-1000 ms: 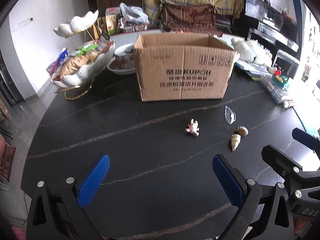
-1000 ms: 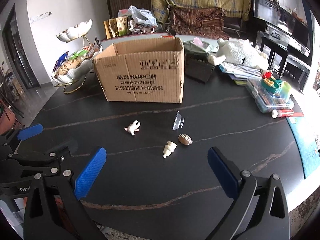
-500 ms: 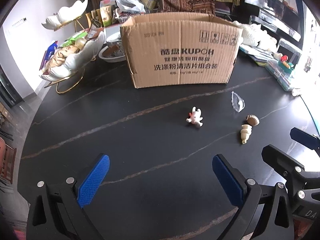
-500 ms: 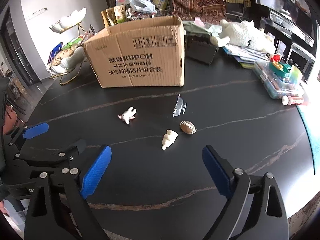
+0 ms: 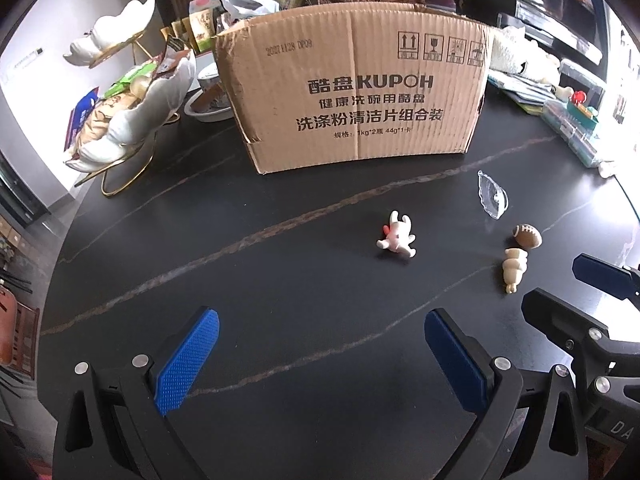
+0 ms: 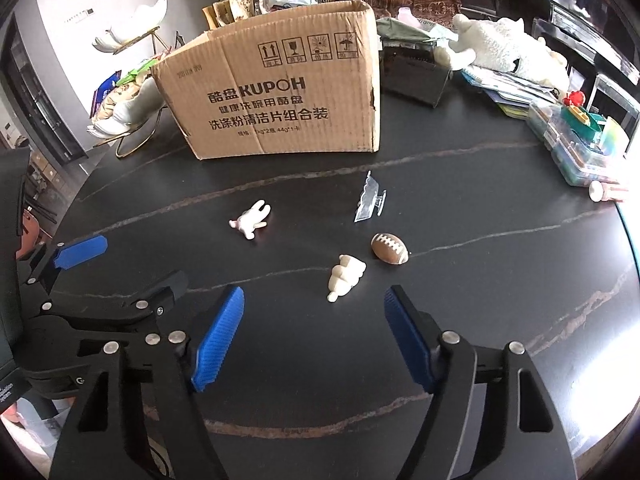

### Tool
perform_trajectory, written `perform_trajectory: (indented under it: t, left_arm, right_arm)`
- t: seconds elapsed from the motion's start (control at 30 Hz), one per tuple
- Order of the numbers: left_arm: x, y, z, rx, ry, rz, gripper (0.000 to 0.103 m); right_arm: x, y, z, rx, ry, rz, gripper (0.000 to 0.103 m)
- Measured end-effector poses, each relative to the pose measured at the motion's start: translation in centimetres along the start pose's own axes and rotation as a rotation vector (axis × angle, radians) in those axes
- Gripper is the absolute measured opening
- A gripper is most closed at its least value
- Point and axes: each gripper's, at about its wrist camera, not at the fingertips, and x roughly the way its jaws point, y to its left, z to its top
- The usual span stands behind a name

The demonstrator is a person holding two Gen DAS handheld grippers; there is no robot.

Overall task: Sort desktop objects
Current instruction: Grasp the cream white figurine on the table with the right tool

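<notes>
Several small objects lie on the black table [image 5: 280, 280] in front of an open cardboard box [image 5: 360, 96] [image 6: 276, 92]. A white rabbit figure [image 5: 396, 236] [image 6: 252, 220] lies at centre. To its right are a clear plastic piece [image 5: 493, 196] [image 6: 370, 198], a brown toy football [image 5: 527, 235] [image 6: 389, 249] and a cream figure [image 5: 513, 268] [image 6: 345, 276]. My left gripper [image 5: 320, 364] is open, below and left of the rabbit. My right gripper [image 6: 314, 336] is open just short of the cream figure, and also shows at the right edge [image 5: 600, 276] of the left wrist view.
A white shell-shaped snack stand [image 5: 128, 120] [image 6: 120, 112] stands left of the box. A plush toy [image 6: 504, 44], papers and a clear storage case [image 6: 576, 148] crowd the far right. A dark box [image 6: 416, 76] sits right of the carton. The table's rim [image 6: 628, 240] curves at the right.
Both grippers have moved forward toward the objects and the box, which now look larger. The right gripper has closed in on the cream figure. Nothing was picked up.
</notes>
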Motion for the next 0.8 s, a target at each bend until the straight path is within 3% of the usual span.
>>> perform_trajectory:
  t: [0.8]
  left_arm:
    - [4.4, -0.9, 1.1, 0.031, 0.067, 0.019, 0.102]
  right_arm:
    - [4.5, -0.4, 1.1, 0.009, 0.073, 0.009, 0.047]
